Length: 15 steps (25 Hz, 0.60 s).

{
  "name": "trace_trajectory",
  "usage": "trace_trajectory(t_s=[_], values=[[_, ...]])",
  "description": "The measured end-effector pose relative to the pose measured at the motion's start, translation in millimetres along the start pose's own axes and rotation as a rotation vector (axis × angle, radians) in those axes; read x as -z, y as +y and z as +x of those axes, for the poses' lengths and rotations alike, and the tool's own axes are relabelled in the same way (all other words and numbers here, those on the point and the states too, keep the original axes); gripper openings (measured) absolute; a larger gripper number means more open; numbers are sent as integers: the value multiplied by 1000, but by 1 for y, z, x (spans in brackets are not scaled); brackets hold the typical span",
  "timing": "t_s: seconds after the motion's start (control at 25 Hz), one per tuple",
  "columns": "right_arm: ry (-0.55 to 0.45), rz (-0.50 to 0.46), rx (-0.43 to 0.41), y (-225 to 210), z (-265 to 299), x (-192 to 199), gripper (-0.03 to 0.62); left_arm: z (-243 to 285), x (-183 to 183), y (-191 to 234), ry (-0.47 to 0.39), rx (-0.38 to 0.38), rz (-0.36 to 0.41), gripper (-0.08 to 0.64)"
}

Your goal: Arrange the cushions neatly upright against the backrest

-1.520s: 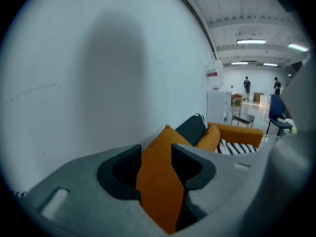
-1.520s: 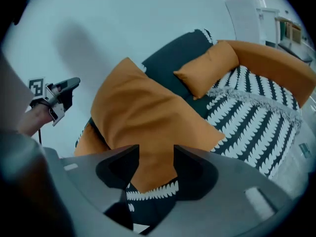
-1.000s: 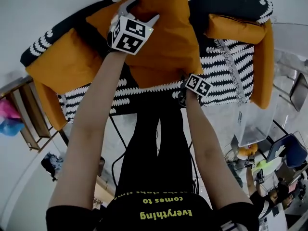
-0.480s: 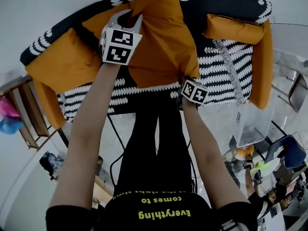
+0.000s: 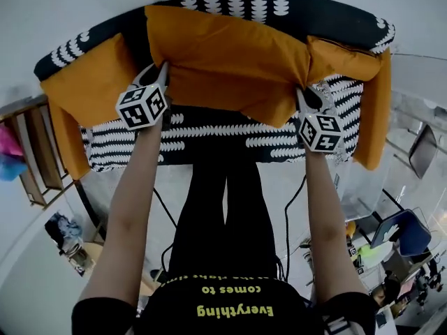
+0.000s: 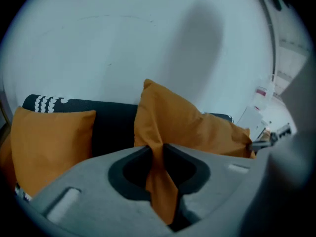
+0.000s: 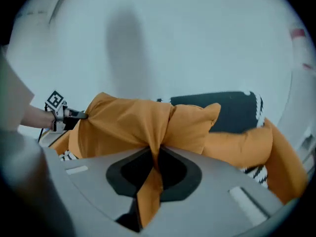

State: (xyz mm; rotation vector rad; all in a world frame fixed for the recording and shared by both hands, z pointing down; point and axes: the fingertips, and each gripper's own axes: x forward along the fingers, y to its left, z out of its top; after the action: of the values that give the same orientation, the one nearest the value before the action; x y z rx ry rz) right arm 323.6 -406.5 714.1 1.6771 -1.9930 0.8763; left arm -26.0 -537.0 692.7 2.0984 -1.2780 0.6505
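Observation:
A large orange cushion (image 5: 223, 54) hangs spread wide in front of the black-and-white sofa backrest (image 5: 230, 2). My left gripper (image 5: 159, 72) pinches its left corner and my right gripper (image 5: 302, 98) its right corner. In the left gripper view the cushion's fabric (image 6: 182, 122) runs down between the jaws of the left gripper (image 6: 159, 149), which are closing on it. In the right gripper view the cushion's fabric (image 7: 128, 122) is likewise squeezed in the right gripper (image 7: 154, 154), whose jaws are also closing. A second orange cushion (image 5: 87, 82) leans at the left end, a third (image 5: 346, 58) at the right end.
The patterned seat (image 5: 209, 135) lies below the held cushion, with orange armrests at the left (image 5: 66, 138) and right (image 5: 374, 110). A wooden shelf (image 5: 31, 152) stands left of the sofa, a clear chair (image 5: 419, 145) right of it. A cable (image 5: 286, 215) runs on the floor.
The cushion lay tilted on the seat with the grippers close together on it. Both grippers have shifted apart to its corners, closed on the fabric, and the cushion now spans the backrest.

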Motion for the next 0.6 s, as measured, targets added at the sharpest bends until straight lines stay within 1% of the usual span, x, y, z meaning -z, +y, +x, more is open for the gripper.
trace_trajectory(t_s=[0.08,0.12,0.16,0.24,0.32,0.36,0.4,0.44,0.48,0.52,0.6], values=[[-14,-110,11,-6,14,-34,49,1,14,7,-14,2,37,81],[-3,-147,16,-8,25,-43,53,3,19,11,-13,-7,54,91],[25,-170,19,-11,37,-46,69,8,25,17,-1,-22,53,101],[104,-189,25,-17,59,-35,103,18,44,28,52,-62,31,124],[131,-175,24,-22,73,-26,122,25,59,35,93,-88,52,151],[120,-151,25,-23,75,-29,145,25,61,37,101,-94,78,174],[97,-128,31,-23,75,-35,182,23,58,38,103,-101,107,204],[64,-114,44,-24,72,-45,225,19,54,39,101,-111,132,250],[22,-111,62,-23,65,-56,253,12,48,40,91,-125,146,283],[-26,-115,80,-22,54,-67,253,3,40,40,67,-140,142,290],[-124,-108,99,-14,25,-87,244,-19,20,37,-18,-157,90,290]])
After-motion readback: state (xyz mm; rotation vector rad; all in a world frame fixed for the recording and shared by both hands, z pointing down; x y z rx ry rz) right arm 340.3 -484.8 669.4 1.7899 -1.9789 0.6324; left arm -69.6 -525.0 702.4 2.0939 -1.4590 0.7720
